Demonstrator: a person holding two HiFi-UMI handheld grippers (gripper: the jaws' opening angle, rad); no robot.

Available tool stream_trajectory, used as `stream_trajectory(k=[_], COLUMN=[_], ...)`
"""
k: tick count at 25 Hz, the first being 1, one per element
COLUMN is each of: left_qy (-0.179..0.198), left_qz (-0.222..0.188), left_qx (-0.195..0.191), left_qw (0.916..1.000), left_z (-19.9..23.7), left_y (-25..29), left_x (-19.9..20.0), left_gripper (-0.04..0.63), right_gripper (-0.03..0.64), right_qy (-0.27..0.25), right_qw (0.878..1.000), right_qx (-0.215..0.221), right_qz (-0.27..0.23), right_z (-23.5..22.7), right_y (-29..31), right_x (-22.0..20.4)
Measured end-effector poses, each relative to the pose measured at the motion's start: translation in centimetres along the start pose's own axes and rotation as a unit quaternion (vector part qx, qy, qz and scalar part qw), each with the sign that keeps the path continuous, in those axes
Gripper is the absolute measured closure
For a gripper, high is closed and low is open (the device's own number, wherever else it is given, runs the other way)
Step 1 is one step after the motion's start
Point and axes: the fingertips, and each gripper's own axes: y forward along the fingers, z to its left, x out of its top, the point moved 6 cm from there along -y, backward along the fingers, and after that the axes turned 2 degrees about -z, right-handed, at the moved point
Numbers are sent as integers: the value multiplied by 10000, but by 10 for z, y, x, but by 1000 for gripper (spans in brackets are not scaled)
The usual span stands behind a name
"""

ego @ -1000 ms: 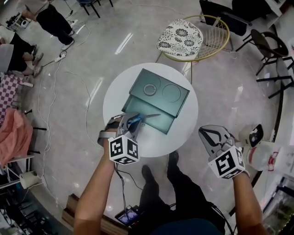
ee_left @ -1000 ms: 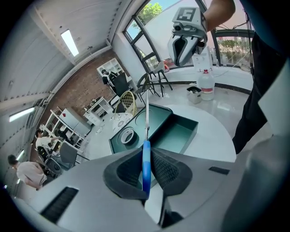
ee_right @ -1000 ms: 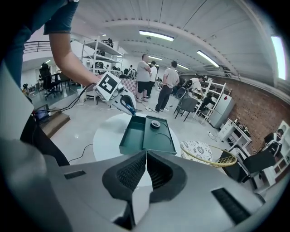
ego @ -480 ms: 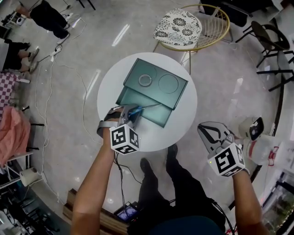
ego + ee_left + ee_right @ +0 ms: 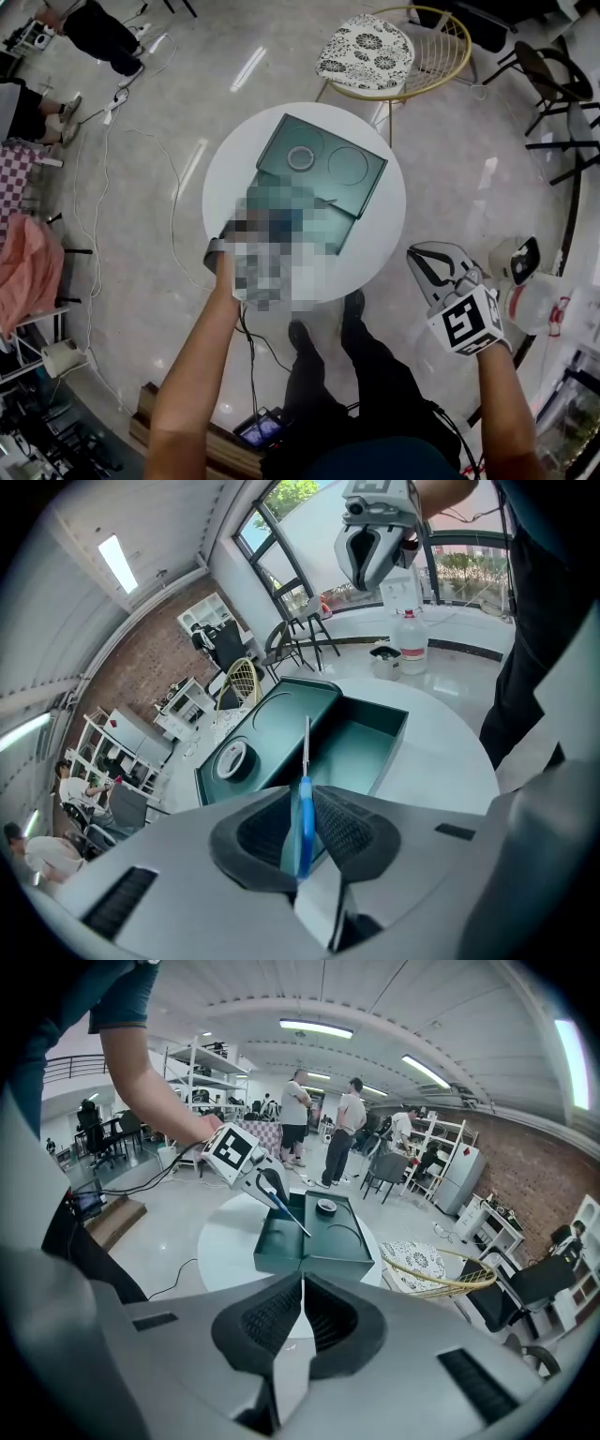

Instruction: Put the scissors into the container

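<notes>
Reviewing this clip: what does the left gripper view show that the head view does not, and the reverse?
Only the left gripper view: the left gripper shut on the blue handle of the scissors, blade out over the container; a mosaic patch hides this in the head view. Only the head view: the full round outline of the table and a pink cloth at left. Both: the container, its tape roll and the right gripper.

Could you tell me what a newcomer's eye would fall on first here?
The blue-handled scissors stand out first, clamped in the left gripper, blades pointing over the open green container on the round white table. The right gripper hangs shut and empty beside the table.
</notes>
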Motion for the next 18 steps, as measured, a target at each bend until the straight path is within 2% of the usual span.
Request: stream_trajectory(k=[3,9,18], left_qy=[39,107,188], left_qz=[-10,-49,-363], left_qx=[-26,195,731], left_qw=[10000,9997,9965], left_z=[3,20,57], left_y=[-7,-38,-130], left_x=[1,2,25], left_gripper=[489,483,492], right_gripper=[578,578,578], right_qy=[0,-65,-169], right_qw=[10000,9999,9990], right_qx=[-18,-55,-159], right_qz=[-30,-105,-382], right_z=[2,7,16], right_y=[-4,-12,-45], right_x=[7,29,92])
